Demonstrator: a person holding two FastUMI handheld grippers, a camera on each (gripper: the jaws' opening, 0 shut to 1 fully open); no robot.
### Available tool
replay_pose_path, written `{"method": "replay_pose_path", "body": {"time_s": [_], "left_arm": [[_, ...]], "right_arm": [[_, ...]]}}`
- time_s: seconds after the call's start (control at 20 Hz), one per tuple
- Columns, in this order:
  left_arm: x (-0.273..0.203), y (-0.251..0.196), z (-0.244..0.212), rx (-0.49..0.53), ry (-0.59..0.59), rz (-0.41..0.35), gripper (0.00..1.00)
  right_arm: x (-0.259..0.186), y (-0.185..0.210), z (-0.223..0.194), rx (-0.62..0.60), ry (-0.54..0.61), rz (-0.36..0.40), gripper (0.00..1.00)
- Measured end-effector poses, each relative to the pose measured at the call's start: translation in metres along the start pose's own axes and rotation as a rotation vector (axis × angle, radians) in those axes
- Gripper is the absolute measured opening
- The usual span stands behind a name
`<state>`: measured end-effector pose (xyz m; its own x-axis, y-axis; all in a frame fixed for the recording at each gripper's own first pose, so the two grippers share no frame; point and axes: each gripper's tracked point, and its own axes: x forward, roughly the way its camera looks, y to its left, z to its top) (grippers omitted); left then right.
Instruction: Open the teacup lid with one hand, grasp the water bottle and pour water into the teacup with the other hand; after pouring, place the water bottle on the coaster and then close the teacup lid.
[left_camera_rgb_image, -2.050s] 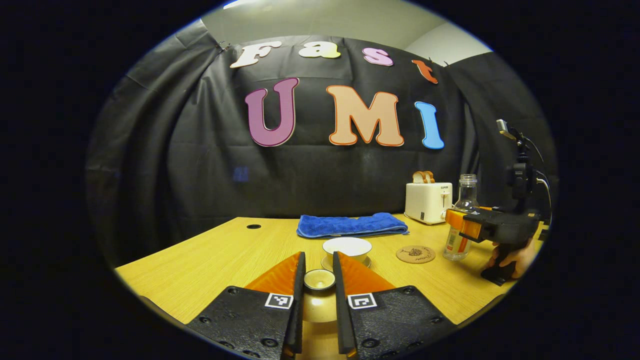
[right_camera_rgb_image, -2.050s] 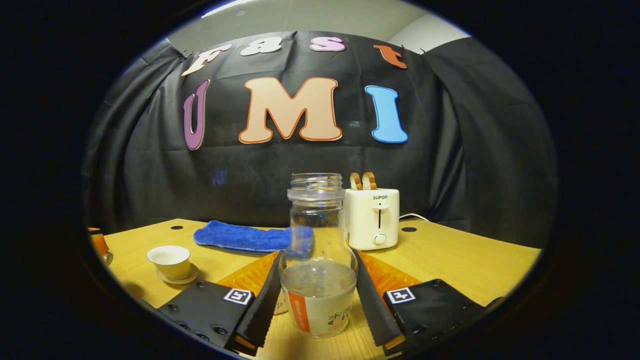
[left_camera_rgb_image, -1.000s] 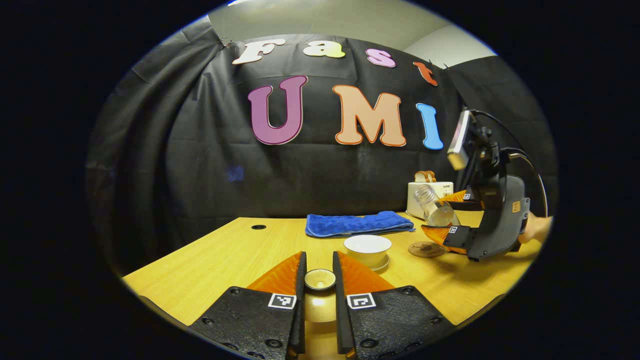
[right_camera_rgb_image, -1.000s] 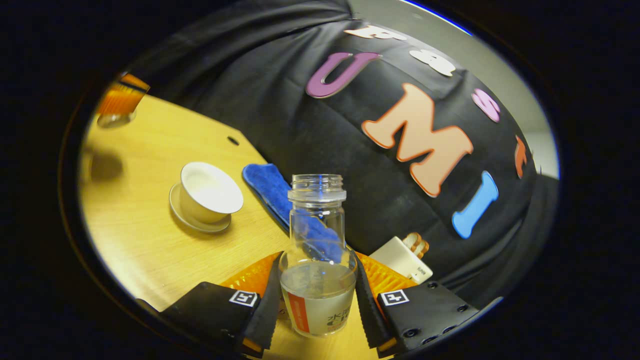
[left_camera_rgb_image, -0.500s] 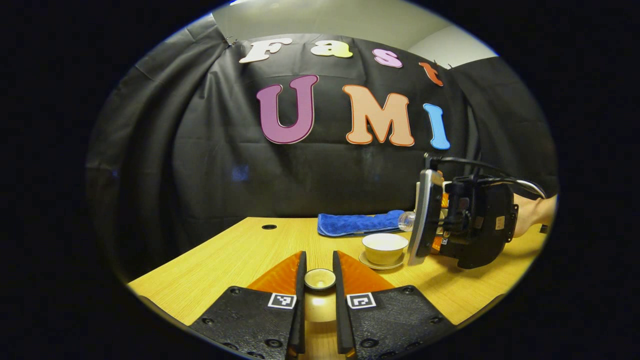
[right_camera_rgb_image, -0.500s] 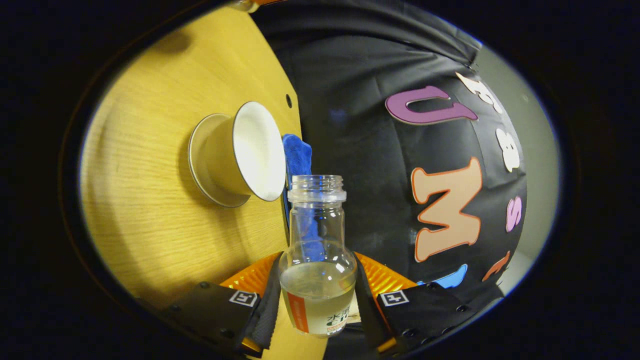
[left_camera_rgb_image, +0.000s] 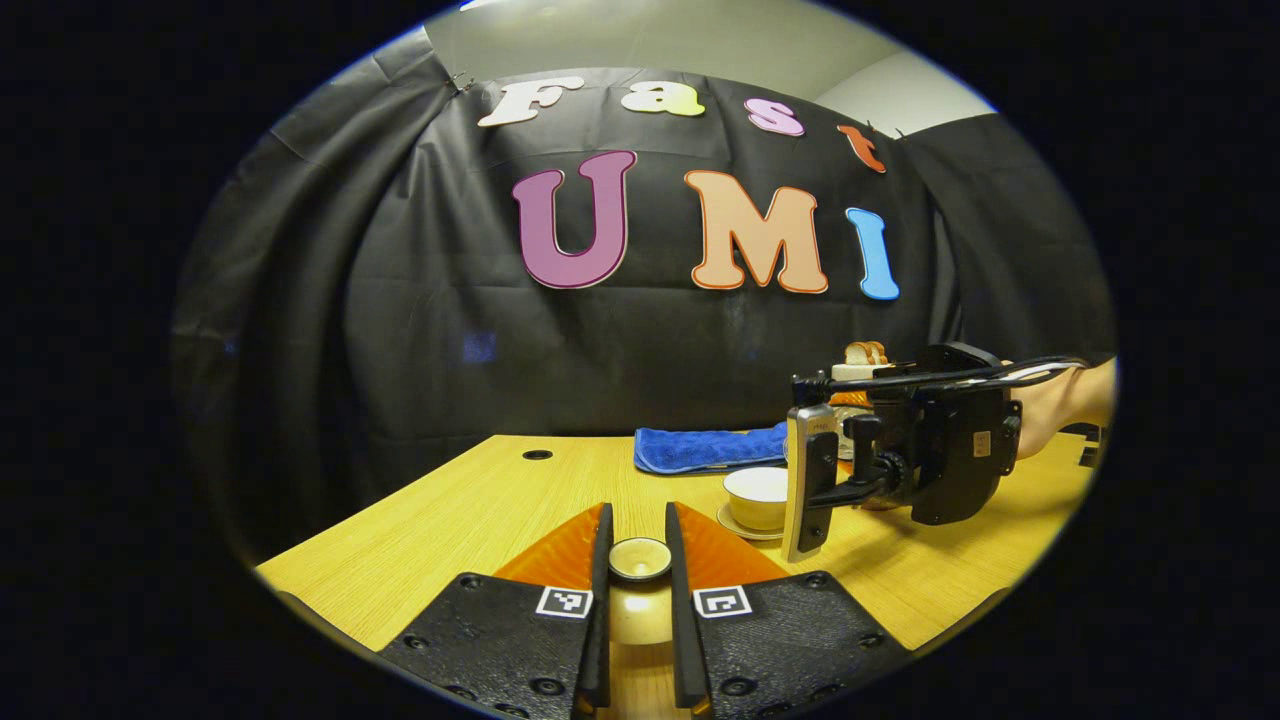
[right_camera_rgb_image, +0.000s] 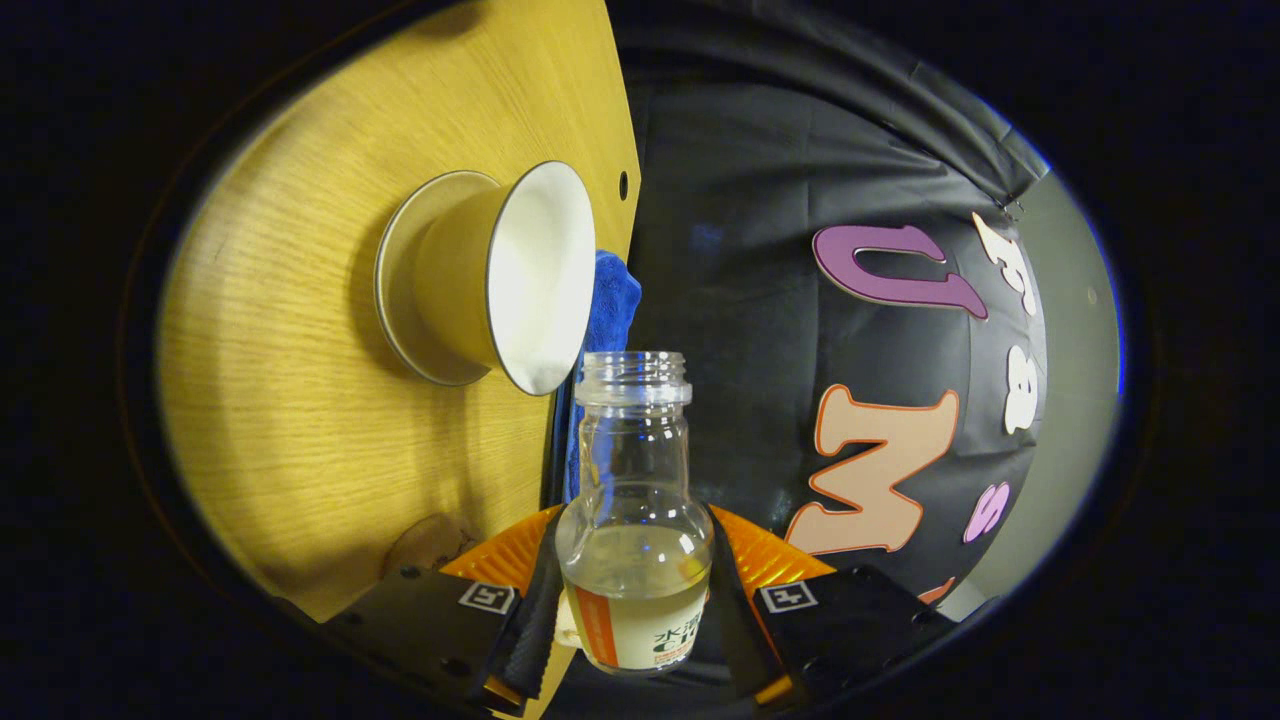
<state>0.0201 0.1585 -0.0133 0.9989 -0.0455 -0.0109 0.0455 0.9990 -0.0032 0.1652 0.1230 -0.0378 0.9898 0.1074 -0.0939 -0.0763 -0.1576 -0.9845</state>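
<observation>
Bottle (right_camera_rgb_image: 634, 520) tipped by teacup (right_camera_rgb_image: 505, 275); coaster (right_camera_rgb_image: 430, 541) half hidden.

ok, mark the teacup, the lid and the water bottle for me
teacup (right_camera_rgb_image: 455, 275): right gripper view, on its outer wall.
lid (left_camera_rgb_image: 639, 558): left gripper view, on its knob between the fingers.
water bottle (right_camera_rgb_image: 632, 470): right gripper view, on its clear glass body.

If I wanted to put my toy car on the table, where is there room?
The big bare patch of table lies left of the teacup, between the left gripper holding the lid and the blue towel. It is crowded on the right, where the right gripper tips the water bottle by the teacup.
</observation>
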Motion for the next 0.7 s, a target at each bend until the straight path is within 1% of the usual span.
{"method": "replay_pose_path", "body": {"time_s": [0.05,0.1,0.15,0.3,0.35,0.45,0.5,0.55,0.65,0.7], "left_arm": [[0.0,-0.001,0.0,0.0,-0.001,0.0,0.22],[0.0,0.0,0.0,0.0,0.0,0.0,0.24],[0.0,0.0,0.0,0.0,0.0,0.0,0.22],[-0.001,0.0,0.0,0.0,-0.001,0.0,0.22],[0.0,0.0,0.0,0.0,0.0,0.0,0.22],[0.0,0.0,0.0,0.0,-0.001,0.0,0.22],[0.0,0.0,0.0,0.0,0.0,0.0,0.24],[0.0,-0.001,0.0,0.0,0.0,0.0,0.22],[0.0,-0.001,0.0,0.0,0.0,0.0,0.22],[0.0,0.0,0.0,-0.001,0.0,0.0,0.22]], "right_arm": [[0.001,0.0,0.0,-0.018,-0.001,-0.003,0.74],[0.001,0.0,0.0,-0.036,-0.002,-0.006,0.75],[0.002,0.0,0.0,-0.051,-0.005,-0.008,0.75],[-0.002,-0.001,0.004,-0.098,-0.014,-0.023,0.75],[0.0,-0.003,0.004,-0.113,-0.019,-0.03,0.71],[-0.001,-0.004,0.006,-0.142,-0.024,-0.039,0.71],[-0.001,-0.004,0.006,-0.152,-0.027,-0.042,0.71],[-0.001,-0.006,0.006,-0.162,-0.03,-0.046,0.72],[-0.004,-0.008,0.011,-0.195,-0.036,-0.061,0.72],[-0.005,-0.008,0.012,-0.213,-0.04,-0.068,0.71]]}}
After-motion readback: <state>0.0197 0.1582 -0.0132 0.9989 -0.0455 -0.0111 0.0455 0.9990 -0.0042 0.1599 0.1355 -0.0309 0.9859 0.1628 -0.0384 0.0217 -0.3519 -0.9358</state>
